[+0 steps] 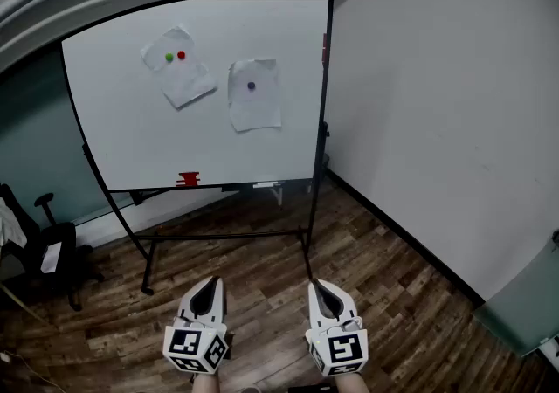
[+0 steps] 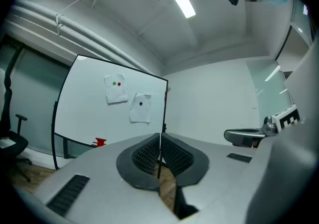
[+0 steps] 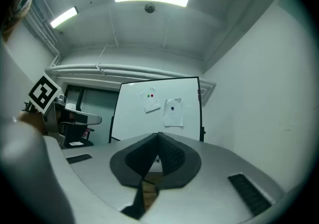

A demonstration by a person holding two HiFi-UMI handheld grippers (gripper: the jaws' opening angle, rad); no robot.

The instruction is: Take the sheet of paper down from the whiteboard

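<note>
Whiteboard [image 1: 131, 138] on its stand, well ahead. Two sheets hang on it: left sheet [image 1: 188, 81], tilted, under a green magnet [image 1: 169, 57] and a red magnet [image 1: 181, 55]; right sheet [image 1: 258, 107] under a purple magnet [image 1: 251, 85]. Neither sheet is down. Left gripper [image 1: 207, 285] and right gripper [image 1: 320, 288] are low over the wood floor [image 1: 393, 295], far from the board, jaws pressed together on nothing. My reading: the reach, freeing a sheet and the pull are all left.
</note>
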